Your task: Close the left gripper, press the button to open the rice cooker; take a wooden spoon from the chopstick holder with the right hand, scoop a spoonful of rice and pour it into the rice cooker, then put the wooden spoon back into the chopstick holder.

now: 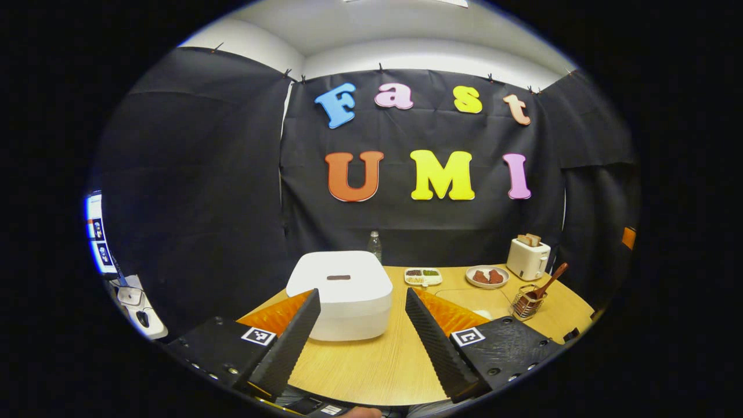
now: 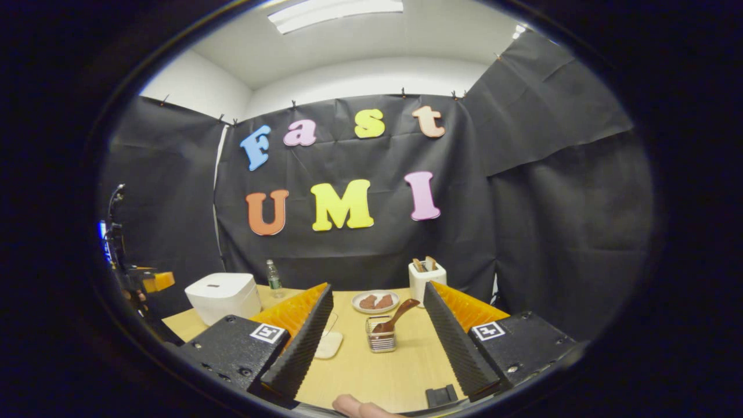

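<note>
White rice cooker sits lid-down on the wood tabletop, straight ahead of the left gripper, dark button strip on top. Left jaws spread wide, nothing between them, so the closing step isn't done yet. Right gripper jaws also spread, empty, aimed at the wire chopstick holder with the wooden spoon leaning out toward the right. Rice is probably in the divided tray behind the cooker, too small to be sure. Plate and toaster stand beyond the holder, bottle behind the cooker.

Risks: pressing with jaws apart could straddle or miss the narrow button; an off-centre push may slide the cooker instead. Pulling the tilted spoon could tip the light holder. A loose pinch on the handle may let it twist and spill rice.
</note>
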The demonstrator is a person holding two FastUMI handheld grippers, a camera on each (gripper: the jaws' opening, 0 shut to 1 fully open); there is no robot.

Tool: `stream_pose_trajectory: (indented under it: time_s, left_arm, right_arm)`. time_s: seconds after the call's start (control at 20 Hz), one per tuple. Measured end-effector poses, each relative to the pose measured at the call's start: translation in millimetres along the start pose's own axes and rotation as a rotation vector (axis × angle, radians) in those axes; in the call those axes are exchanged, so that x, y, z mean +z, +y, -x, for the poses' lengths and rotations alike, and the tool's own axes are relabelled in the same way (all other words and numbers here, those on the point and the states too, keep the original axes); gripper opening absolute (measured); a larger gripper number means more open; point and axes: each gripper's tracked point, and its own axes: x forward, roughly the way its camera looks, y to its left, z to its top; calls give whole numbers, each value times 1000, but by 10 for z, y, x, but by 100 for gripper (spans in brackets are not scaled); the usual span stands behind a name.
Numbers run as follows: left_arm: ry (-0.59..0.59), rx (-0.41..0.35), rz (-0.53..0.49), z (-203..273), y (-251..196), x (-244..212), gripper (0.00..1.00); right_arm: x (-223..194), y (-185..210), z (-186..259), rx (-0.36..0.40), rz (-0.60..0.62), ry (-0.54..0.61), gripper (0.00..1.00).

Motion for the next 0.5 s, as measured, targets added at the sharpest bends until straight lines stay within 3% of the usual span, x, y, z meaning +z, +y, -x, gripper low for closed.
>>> stream_pose_trajectory:
  time_s: [0.2, 0.25, 0.3, 0.5]
  left_arm:
    - [-103, 24, 24, 519, -107, 95, 94]
    - [-119, 28, 29, 612, -152, 76, 94]
    - [-115, 17, 41, 712, -239, -9, 94]
    - [-118, -59, 48, 837, -629, -101, 94]
  right_arm:
    - [-42, 58, 115, 22, 14, -12, 100]
    - [-90, 60, 137, 33, 9, -19, 94]
    - [-147, 67, 138, 46, 2, -23, 100]
    - [-265, 100, 130, 79, 39, -20, 100]
